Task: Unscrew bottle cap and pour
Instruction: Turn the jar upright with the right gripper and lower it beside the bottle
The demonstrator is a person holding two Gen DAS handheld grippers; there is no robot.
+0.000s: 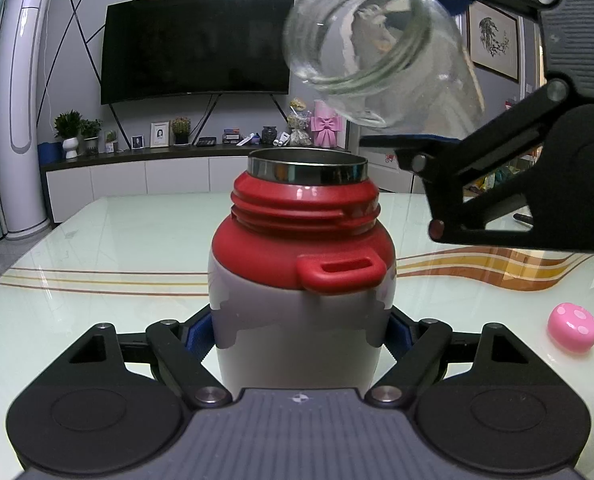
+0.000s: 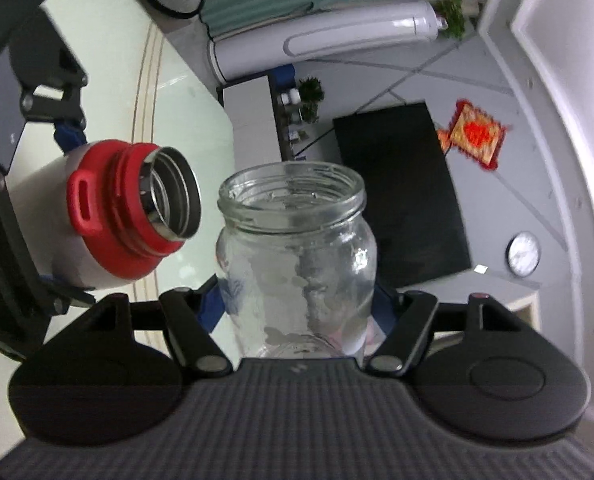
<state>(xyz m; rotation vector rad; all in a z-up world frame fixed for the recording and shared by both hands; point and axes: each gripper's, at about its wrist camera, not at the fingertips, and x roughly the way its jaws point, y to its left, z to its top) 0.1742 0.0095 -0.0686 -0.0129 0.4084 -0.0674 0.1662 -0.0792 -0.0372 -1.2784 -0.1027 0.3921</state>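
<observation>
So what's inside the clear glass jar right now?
The clear glass jar shows only residue smears on its walls; no liquid is visible. Its base is hidden behind the right hand-held gripper.

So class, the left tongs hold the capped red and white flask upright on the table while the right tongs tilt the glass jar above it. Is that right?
Not quite: the flask is uncapped. The left wrist view shows its steel mouth open and the red thread bare. The rest stands: left tongs hold it upright on the table, and right tongs tilt the glass jar above it.

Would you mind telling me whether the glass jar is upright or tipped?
Tipped: the glass jar lies nearly sideways, mouth above the flask.
</observation>
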